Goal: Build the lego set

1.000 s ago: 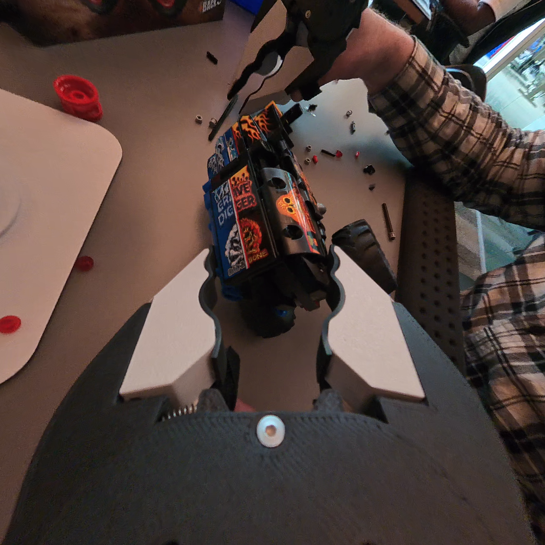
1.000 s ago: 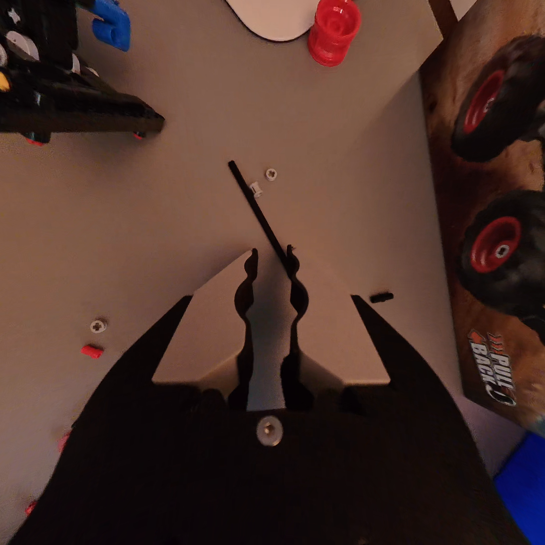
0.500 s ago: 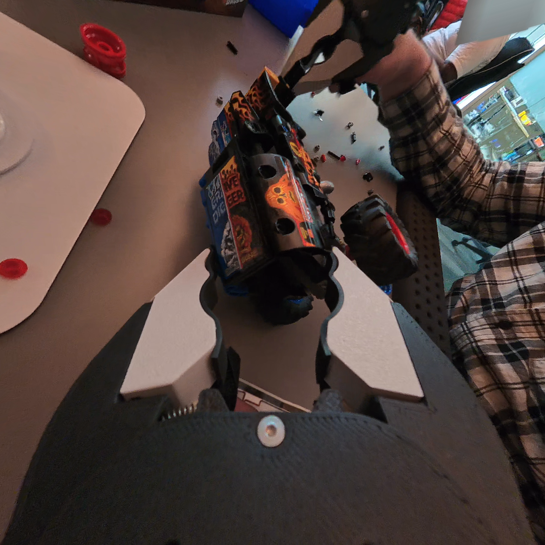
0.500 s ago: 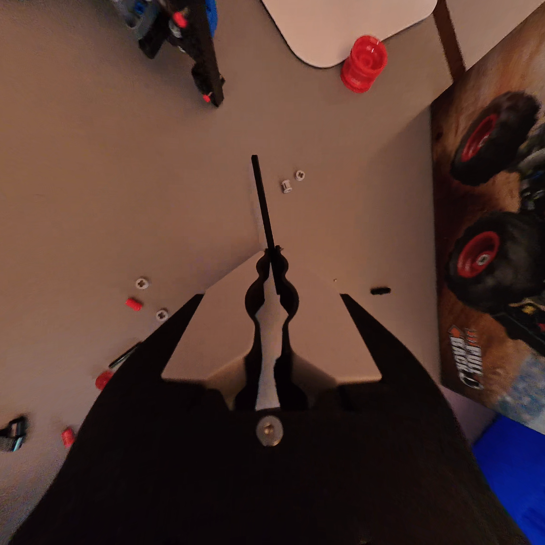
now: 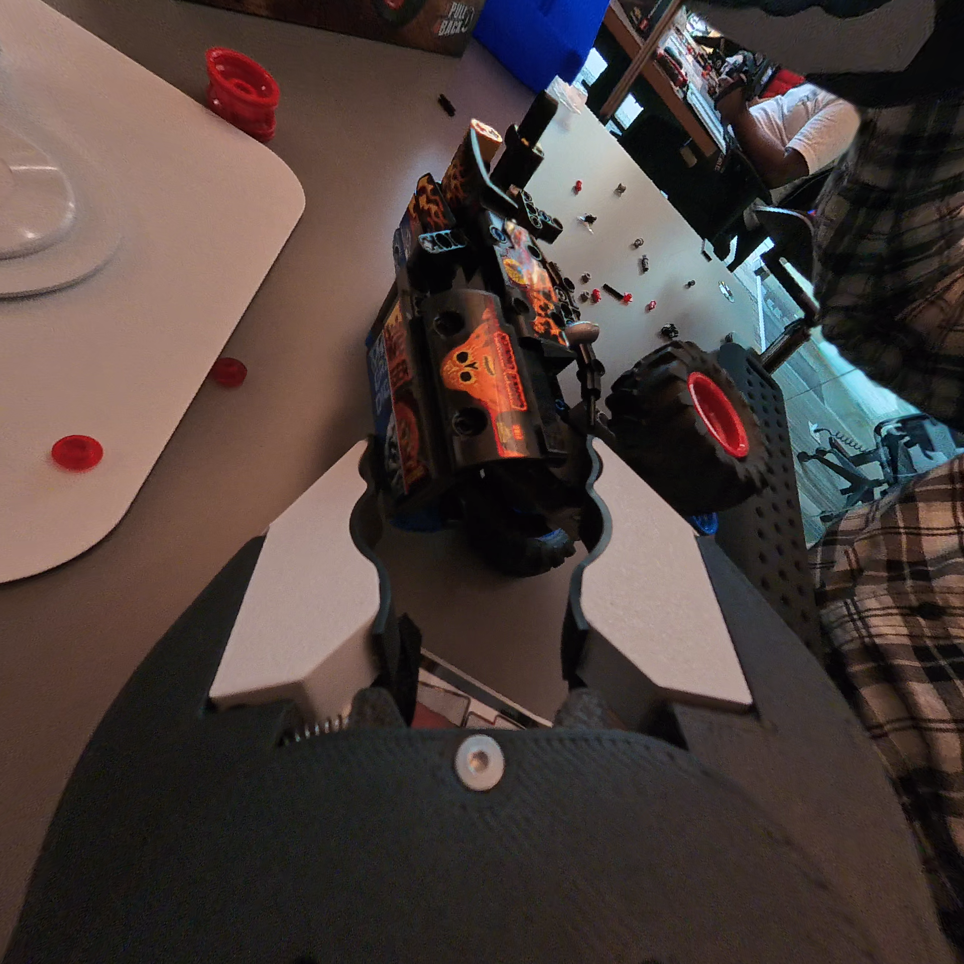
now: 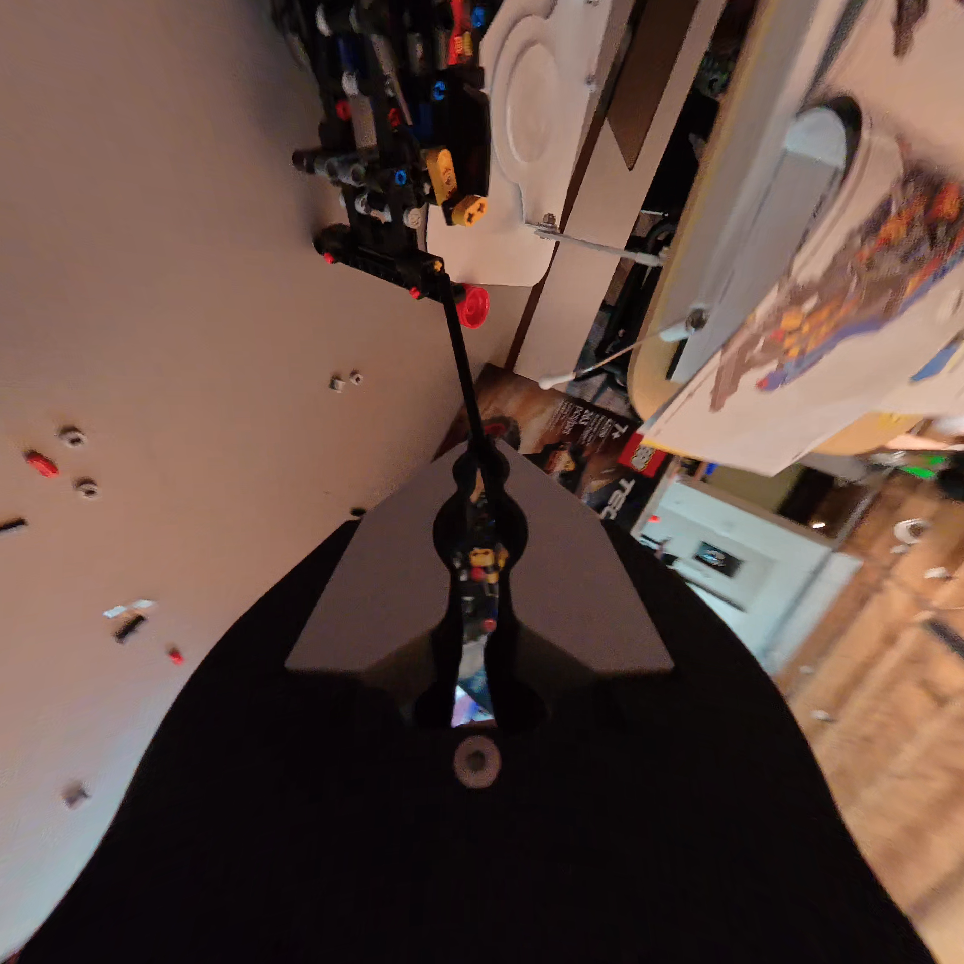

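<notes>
In the left wrist view my left gripper [image 5: 480, 459] is shut on the black, orange and blue lego truck [image 5: 469, 365] and holds it tilted above the table. A black tyre with a red hub [image 5: 688, 422] sits at the truck's right side. In the right wrist view my right gripper [image 6: 477, 454] is shut on a long black axle [image 6: 459, 360]. The axle points away from me, and its far end meets the end of the truck's underside [image 6: 386, 250].
A white mat [image 5: 130, 287] lies at the left with a loose red hub [image 5: 240, 91] and red studs [image 5: 76, 453] near it. Small pins and bushes [image 5: 615, 292] are scattered on the table. The set's box [image 6: 563, 433] and a booklet [image 6: 834, 313] are at the right. A plaid sleeve [image 5: 897, 261] is nearby. Some 20 cm of space lies between my two pairs of fingers.
My right gripper closed on the black axle, lifted it off the table and swung it to the truck. My left gripper raised and tilted the truck, bringing the wheel into view.
</notes>
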`<state>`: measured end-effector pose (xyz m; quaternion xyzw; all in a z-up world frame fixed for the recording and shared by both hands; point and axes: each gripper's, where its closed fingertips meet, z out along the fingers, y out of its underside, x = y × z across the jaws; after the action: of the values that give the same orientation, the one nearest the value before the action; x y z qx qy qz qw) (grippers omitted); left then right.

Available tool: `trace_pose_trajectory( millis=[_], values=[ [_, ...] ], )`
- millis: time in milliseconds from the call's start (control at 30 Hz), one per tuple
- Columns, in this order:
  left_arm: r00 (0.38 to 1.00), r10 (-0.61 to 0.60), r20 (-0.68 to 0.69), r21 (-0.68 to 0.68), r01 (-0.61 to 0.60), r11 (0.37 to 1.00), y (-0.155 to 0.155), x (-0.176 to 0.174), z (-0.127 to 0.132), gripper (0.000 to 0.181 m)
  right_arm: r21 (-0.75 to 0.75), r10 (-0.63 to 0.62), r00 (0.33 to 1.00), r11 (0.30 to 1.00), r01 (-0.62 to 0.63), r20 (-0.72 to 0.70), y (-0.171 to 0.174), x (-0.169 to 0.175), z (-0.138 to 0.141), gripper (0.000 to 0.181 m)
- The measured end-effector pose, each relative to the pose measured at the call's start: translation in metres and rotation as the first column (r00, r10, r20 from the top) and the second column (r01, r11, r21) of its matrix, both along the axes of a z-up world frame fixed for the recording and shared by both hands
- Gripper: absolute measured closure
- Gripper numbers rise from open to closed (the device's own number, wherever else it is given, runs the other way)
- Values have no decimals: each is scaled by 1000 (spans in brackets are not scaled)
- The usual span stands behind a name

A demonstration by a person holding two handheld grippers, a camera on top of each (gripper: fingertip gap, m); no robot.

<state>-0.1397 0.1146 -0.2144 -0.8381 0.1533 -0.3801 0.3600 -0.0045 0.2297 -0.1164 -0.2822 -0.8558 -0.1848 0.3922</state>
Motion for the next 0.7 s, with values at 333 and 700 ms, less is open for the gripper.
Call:
trace_pose_trajectory(
  millis=[333, 700],
  values=[
    [1000, 14, 24, 18, -14, 1000, 2, -1, -1, 106, 356, 135, 948, 904, -238, 289, -18, -36, -1, 181],
    [999, 4, 37, 13, -5, 1000, 3, -2, -2, 107, 376, 139, 906, 877, -300, 399, -27, -42, -12, 181]
  ],
)
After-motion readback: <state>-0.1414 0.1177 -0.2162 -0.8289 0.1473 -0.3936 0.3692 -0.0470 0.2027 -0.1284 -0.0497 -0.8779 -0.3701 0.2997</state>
